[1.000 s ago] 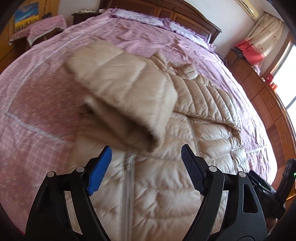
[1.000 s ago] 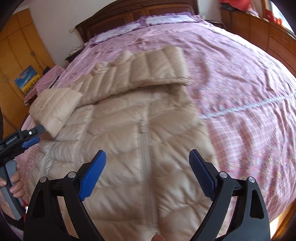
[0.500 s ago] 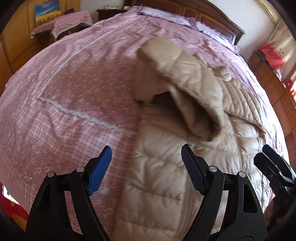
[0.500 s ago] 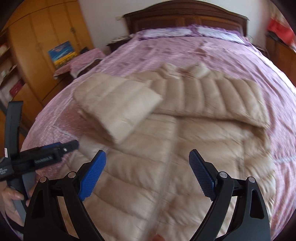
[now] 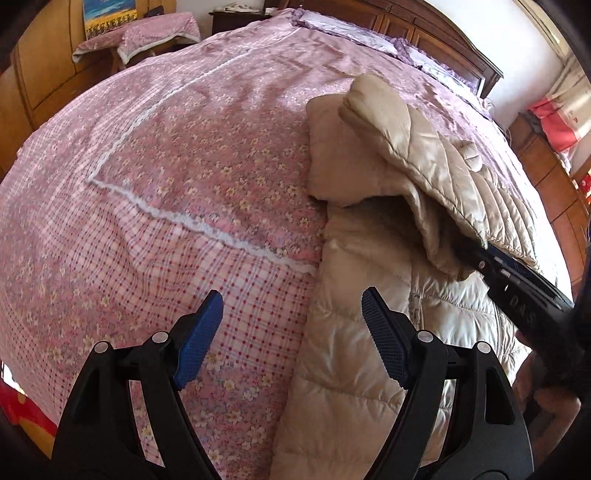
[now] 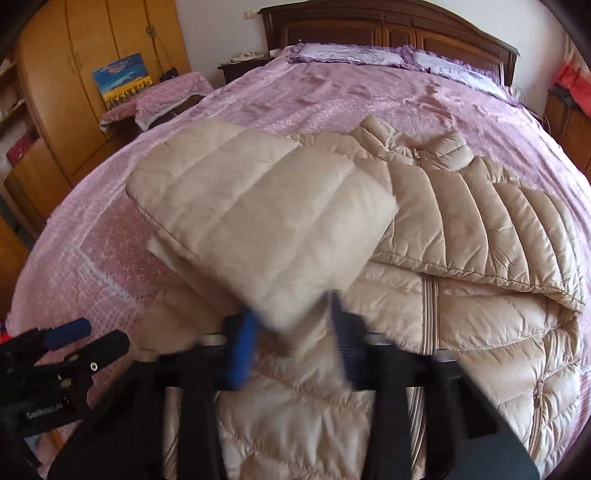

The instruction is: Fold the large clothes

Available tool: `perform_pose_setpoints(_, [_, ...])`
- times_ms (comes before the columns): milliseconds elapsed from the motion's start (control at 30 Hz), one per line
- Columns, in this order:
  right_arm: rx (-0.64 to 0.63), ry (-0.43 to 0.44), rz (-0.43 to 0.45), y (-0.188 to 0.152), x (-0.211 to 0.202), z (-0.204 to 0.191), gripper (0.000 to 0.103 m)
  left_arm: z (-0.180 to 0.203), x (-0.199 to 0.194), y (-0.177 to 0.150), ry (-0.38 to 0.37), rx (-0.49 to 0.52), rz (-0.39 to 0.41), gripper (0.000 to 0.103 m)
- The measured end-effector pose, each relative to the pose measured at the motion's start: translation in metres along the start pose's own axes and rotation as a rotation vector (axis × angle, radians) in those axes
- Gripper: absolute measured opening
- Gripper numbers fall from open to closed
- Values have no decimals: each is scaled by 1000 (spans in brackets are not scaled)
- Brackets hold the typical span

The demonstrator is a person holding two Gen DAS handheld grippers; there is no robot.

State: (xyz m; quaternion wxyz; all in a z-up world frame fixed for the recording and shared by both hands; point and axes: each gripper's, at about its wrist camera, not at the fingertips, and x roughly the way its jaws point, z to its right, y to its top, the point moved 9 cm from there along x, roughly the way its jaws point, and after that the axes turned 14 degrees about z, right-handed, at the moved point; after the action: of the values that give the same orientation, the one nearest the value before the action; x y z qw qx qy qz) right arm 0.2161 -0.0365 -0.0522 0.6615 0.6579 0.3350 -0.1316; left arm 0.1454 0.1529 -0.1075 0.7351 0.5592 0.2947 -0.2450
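Observation:
A beige quilted down jacket [image 5: 373, 302] lies front up on the pink bed, zipper [image 6: 428, 314] shut. Both sleeves are folded across the chest. My left gripper [image 5: 291, 336] is open and empty, above the jacket's left edge where it meets the bedspread. My right gripper [image 6: 291, 339] is blurred and its blue pads stand close on either side of the cuff end of the left sleeve [image 6: 258, 221]. In the left wrist view the right gripper [image 5: 517, 280] reaches in under that sleeve [image 5: 402, 147]. The left gripper also shows in the right wrist view [image 6: 70, 343].
The pink flowered bedspread [image 5: 177, 192] covers a wide bed with a dark wooden headboard [image 6: 388, 29]. Pillows [image 6: 369, 59] lie at the head. A wooden wardrobe [image 6: 74, 74] and a covered side table [image 6: 166, 96] stand left. A wooden dresser [image 5: 554, 177] stands right.
My right gripper moved forward to the left sleeve's cuff and its jaws closed inward around it. My left gripper swung left, off the jacket's middle to its left edge.

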Motion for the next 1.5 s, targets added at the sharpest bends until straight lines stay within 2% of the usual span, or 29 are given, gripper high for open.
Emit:
perform_pose_setpoints(33, [-1, -3, 15, 3, -2, 2, 13, 2, 1, 2, -1, 7, 2, 77])
perform_pose_setpoints(100, [4, -7, 55, 15, -9, 8, 8, 8, 3, 9, -7, 23, 9, 77])
perform_pose_setpoints(267, [38, -49, 187, 50, -37, 39, 6, 23, 13, 27, -27, 25, 34, 77])
perform_pose_setpoints(333, [63, -84, 212, 58, -43, 59, 6, 26, 19, 31, -27, 19, 39, 77])
perform_pose_setpoints(433, [110, -130, 191, 54, -41, 93, 6, 31, 30, 34, -23, 20, 43, 77])
perform_pose_setpoints(600, [149, -189, 107, 25, -16, 131, 6, 38, 45, 34, -13, 10, 41, 77])
perform_pose_setpoints(833, [143, -224, 17, -8, 12, 143, 8, 45, 49, 38, -19, 16, 56, 77])
perform_pose_setpoints(900, [142, -222, 10, -9, 10, 142, 16, 46, 49, 42, -16, 27, 62, 77])
perform_pose_setpoints(967, [140, -211, 14, -9, 4, 140, 35, 46, 47, 44, -20, 28, 68, 77])
perform_pose_setpoints(1000, [142, -221, 21, -8, -3, 142, 54, 46, 48, 46, -21, 28, 70, 77])
perform_pose_setpoints(1033, [145, -226, 28, -8, -6, 145, 67, 46, 47, 47, -23, 31, 72, 77])
perform_pose_setpoints(1267, [150, -184, 43, -5, -44, 135, 68, 36, 38, 52, -10, 34, 82, 77])
perform_pose_setpoints(1367, [140, -156, 73, 6, -59, 118, 71, 31, 35, 56, 4, 47, 89, 77])
perform_pose_setpoints(1500, [114, -61, 84, 19, -60, 75, 76, 19, 32, 58, 29, 46, 89, 77])
